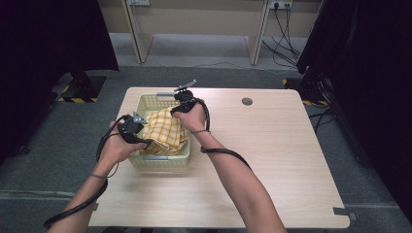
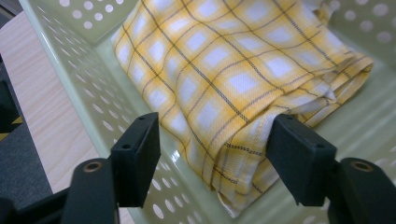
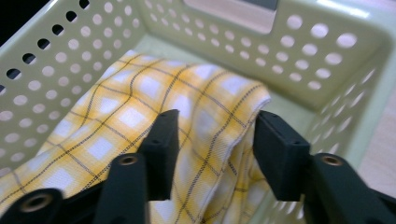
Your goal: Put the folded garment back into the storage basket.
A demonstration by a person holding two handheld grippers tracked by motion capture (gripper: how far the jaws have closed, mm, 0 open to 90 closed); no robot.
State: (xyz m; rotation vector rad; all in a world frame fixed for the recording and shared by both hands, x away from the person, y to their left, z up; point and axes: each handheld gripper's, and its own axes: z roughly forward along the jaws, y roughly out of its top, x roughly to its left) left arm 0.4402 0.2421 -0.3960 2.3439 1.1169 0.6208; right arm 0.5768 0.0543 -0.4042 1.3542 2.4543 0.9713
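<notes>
Now the left gripper [image 2: 212, 154] stands with jaws apart, a folded corner of the cloth [image 2: 224, 70] between them, not pinched. Across the basket [image 1: 145, 162], the right gripper [image 3: 210, 147] is also released, straddling a cloth edge. The cloth lies inside the basket (its pierced walls close around), on the table [image 1: 272, 160].

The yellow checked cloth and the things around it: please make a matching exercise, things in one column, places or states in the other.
Things:
1. yellow checked cloth
2. green basket
3. left tool
4. round grey cap

Places or states:
A. set in the bare tabletop, to the right of the basket
B. jaws open, a folded cloth corner between them
C. folded, lying inside the basket
D. perforated walls, standing on the table

Pairs: 1-C, 2-D, 3-B, 4-A
</notes>
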